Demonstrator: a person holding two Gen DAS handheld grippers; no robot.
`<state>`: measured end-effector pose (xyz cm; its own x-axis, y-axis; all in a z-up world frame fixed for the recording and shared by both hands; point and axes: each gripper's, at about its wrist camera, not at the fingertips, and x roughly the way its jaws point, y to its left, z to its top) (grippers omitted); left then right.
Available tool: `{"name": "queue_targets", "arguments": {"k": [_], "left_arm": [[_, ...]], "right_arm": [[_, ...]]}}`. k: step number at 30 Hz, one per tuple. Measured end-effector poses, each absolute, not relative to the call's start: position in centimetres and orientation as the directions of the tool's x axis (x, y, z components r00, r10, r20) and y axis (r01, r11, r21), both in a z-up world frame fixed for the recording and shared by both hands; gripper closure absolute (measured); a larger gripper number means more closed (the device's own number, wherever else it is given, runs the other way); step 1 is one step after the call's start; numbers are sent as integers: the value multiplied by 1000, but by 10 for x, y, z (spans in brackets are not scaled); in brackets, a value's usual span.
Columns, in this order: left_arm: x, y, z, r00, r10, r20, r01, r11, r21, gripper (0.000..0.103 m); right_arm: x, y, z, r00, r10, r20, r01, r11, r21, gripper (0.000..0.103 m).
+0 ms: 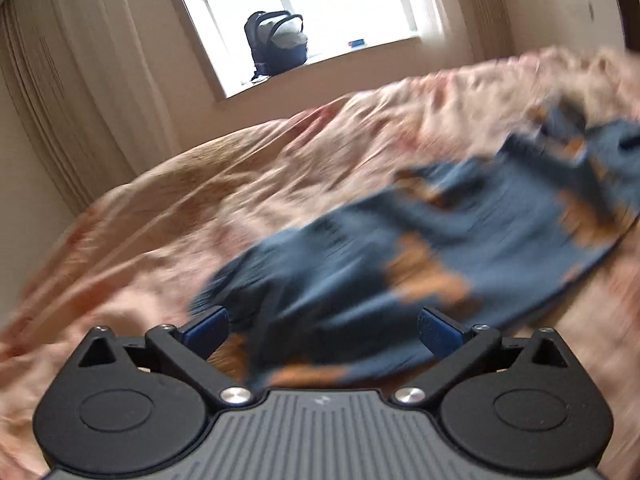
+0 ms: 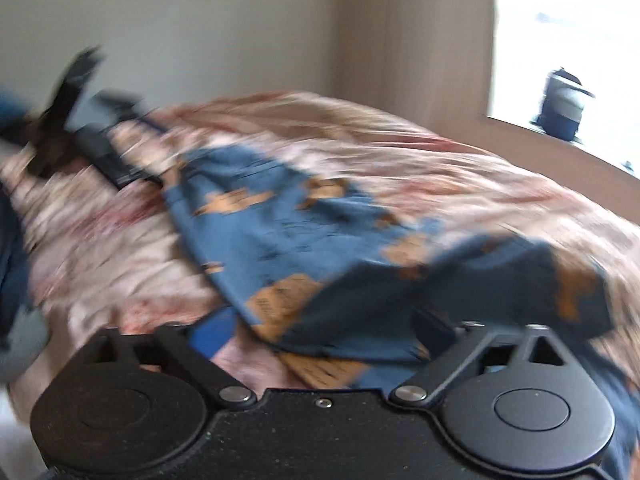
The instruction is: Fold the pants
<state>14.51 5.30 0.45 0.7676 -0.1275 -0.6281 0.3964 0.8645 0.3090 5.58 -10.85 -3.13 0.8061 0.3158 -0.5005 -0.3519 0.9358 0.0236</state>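
Observation:
The pants (image 1: 400,240) are blue with orange patches and lie stretched across a floral bedspread (image 1: 200,200). My left gripper (image 1: 322,332) is open, its blue pads wide apart just over one end of the pants, with cloth between and under them. In the right wrist view the pants (image 2: 288,232) run from the far left toward me. My right gripper (image 2: 320,332) is open too, and a dark fold of the pants drapes over its right finger (image 2: 436,332). Both views are motion-blurred. My left gripper (image 2: 68,112) shows as a dark blur at the far left.
The bedspread (image 2: 440,168) covers the whole bed. A window (image 1: 304,12) with a dark backpack (image 1: 276,44) on its sill is behind the bed. Curtains (image 1: 60,92) hang at the left. A plain wall (image 2: 200,20) is behind the bed in the right wrist view.

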Motion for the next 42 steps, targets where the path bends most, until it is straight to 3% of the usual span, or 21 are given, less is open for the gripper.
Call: {"name": "queue_targets", "arguments": {"k": [7, 13, 16, 21, 24, 26, 29, 30, 32, 34, 37, 42], "left_arm": [[147, -53, -5, 761, -313, -568, 541, 789, 290, 0], [118, -134, -24, 797, -379, -470, 594, 631, 498, 0], [112, -158, -37, 777, -390, -494, 625, 579, 524, 0], [101, -175, -53, 770, -365, -524, 636, 509, 580, 30], [103, -176, -56, 746, -360, -560, 662, 492, 566, 54], [110, -177, -57, 739, -337, -583, 666, 493, 560, 75], [108, -173, -51, 730, -357, -583, 678, 484, 553, 76], [103, -172, -48, 730, -373, -573, 681, 477, 556, 73], [95, -173, -48, 737, -384, -556, 675, 456, 580, 56], [91, -177, -51, 735, -392, -553, 678, 436, 592, 57], [99, -183, -58, 747, -351, -564, 664, 436, 608, 73], [112, -182, -59, 731, -306, -610, 675, 455, 580, 82]], "right_arm": [[33, -178, -37, 868, 80, -490, 24, 979, 202, 1], [5, -239, -49, 890, 84, -449, 138, 888, 439, 1], [2, -256, -49, 889, 98, -448, 141, 871, 471, 0], [18, -268, -37, 894, 178, -412, 56, 867, 495, 1], [36, -274, -36, 888, 229, -399, 18, 849, 527, 2], [52, -278, -39, 874, 239, -423, 27, 844, 535, 10], [78, -288, -43, 862, 224, -454, 73, 833, 548, 22], [85, -292, -43, 860, 220, -461, 89, 824, 560, 23], [95, -300, -44, 861, 218, -460, 109, 804, 584, 23], [101, -306, -45, 859, 214, -464, 127, 790, 599, 23], [107, -309, -48, 855, 215, -473, 141, 780, 610, 23], [110, -307, -50, 850, 207, -485, 149, 788, 598, 31]]}}
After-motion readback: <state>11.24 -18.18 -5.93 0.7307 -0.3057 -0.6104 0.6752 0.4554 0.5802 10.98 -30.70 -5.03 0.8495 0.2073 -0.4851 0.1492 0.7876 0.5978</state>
